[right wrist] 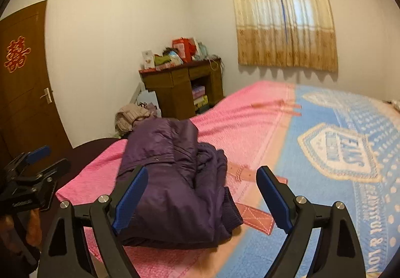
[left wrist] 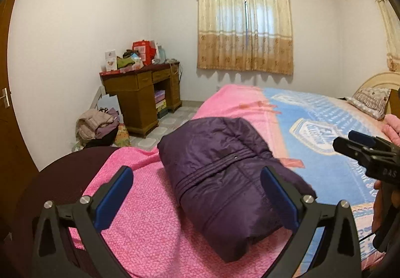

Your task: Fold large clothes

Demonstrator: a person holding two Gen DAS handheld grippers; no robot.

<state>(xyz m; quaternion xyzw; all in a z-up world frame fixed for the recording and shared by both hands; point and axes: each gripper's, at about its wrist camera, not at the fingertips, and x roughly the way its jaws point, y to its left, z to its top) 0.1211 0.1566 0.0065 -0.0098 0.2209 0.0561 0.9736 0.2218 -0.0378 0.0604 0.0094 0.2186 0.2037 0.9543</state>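
Purple padded jacket (left wrist: 225, 175) lies folded into a thick bundle in the centre of the frame, on the pink blanket (left wrist: 140, 223) near the bed's lower corner. Both grippers hover above it with fingers spread wide and nothing between them: the left gripper (left wrist: 197, 193) over its near end, the right gripper (right wrist: 202, 193) beside its cuffed edge. A wooden desk (left wrist: 142, 97) piled with boxes stands at centre left, curtains (left wrist: 245, 20) at upper centre.

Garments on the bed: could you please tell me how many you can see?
1: a folded purple jacket on the pink blanket, near the bed's foot. More clothes are piled on the floor.
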